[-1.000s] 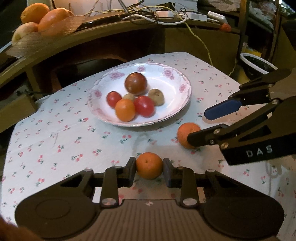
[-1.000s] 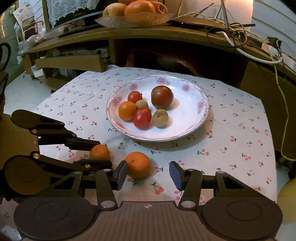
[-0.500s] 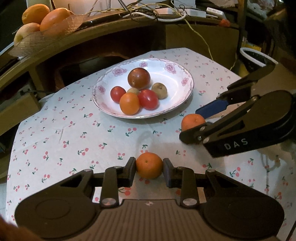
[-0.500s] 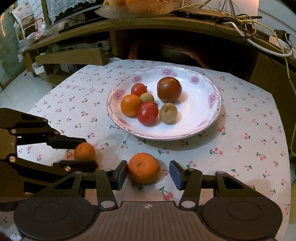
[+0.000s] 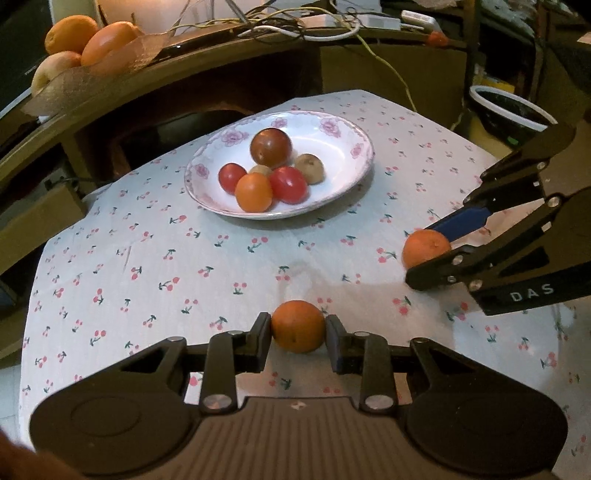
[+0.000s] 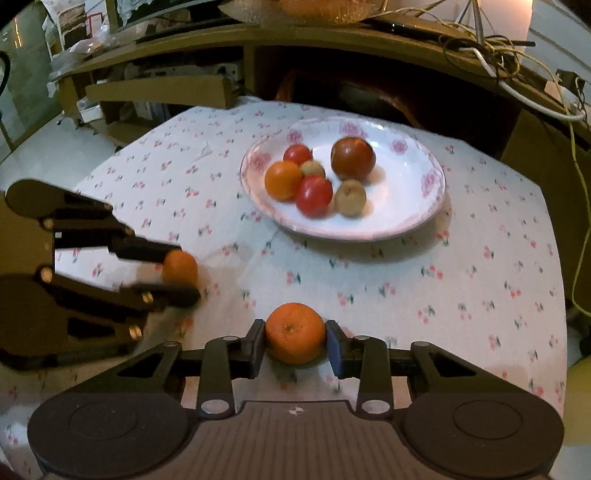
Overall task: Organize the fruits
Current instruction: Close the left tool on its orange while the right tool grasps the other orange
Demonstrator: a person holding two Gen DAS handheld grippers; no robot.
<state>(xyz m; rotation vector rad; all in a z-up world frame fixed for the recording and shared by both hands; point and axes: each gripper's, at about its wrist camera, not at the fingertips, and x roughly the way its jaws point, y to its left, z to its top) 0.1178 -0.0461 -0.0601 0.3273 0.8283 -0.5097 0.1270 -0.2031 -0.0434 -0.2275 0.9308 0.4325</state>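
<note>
Left claw: the left claw (image 5: 298, 328) is clamped on a small orange (image 5: 298, 325), both fingers pressed to its sides, above the near part of the table (image 5: 155, 266).
Right claw: the right claw (image 6: 295, 334) is clamped on a second orange (image 6: 294, 332), one finger against each side; from the left wrist view this fruit shows at the table's right side, between the black and blue fingers.
Plate: a white plate (image 5: 347, 147) with pink flowers on its rim sits toward the far side of the cherry-print cloth, well apart from both claws.
Plate contents: a dark red tomato (image 5: 270, 147), two red tomatoes, one orange fruit and two small brownish fruits, clustered and touching.
Shelf: a dish of larger oranges (image 5: 107, 40) stands on the wooden shelf behind the table, beside tangled cables (image 5: 317, 26).
</note>
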